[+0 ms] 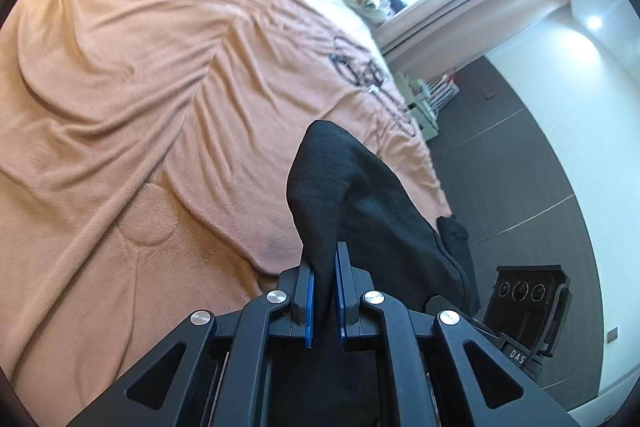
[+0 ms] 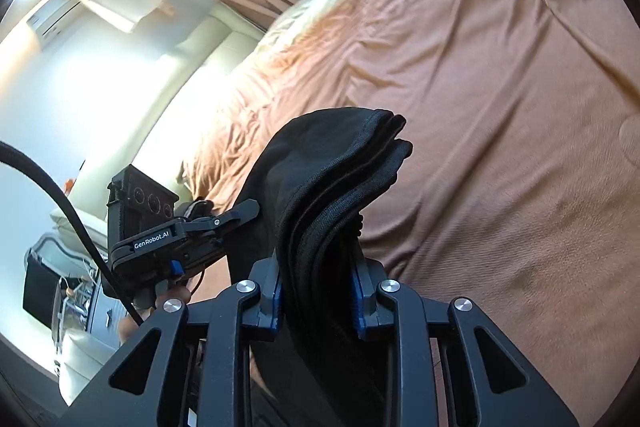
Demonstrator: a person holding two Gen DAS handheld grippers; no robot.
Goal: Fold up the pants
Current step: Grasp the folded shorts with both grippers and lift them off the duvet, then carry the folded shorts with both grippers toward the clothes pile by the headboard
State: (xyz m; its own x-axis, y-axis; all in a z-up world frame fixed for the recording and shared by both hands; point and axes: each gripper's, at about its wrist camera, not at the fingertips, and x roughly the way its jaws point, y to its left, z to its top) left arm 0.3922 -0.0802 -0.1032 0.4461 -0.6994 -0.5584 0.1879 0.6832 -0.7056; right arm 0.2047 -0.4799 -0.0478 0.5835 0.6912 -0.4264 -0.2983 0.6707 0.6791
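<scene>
We see the bed [image 1: 120, 107] first, its orange blanket [image 2: 480, 107] rumpled and with no garment laid out on the part we can see. The black pants [image 2: 320, 187] are off that surface, hanging in the air between our two tools above the bed's near edge. In the right wrist view the cloth shows as a thick bundle of several layers with stitched edges stacked together, so we judge that some folding or gathering is already in the fabric, though we cannot tell how neat it is. What is left, as we read it, is to spread or lay the pants on the bed and finish the folds.

Our right hand-held gripper [image 2: 318, 291] is clamped on that layered bundle, its jaws pressed against the cloth on both sides. Our left hand-held gripper [image 1: 325, 291] pinches a thinner part of the pants [image 1: 332, 187], jaws nearly together with the fabric between the blue pads [image 1: 309, 303].
</scene>
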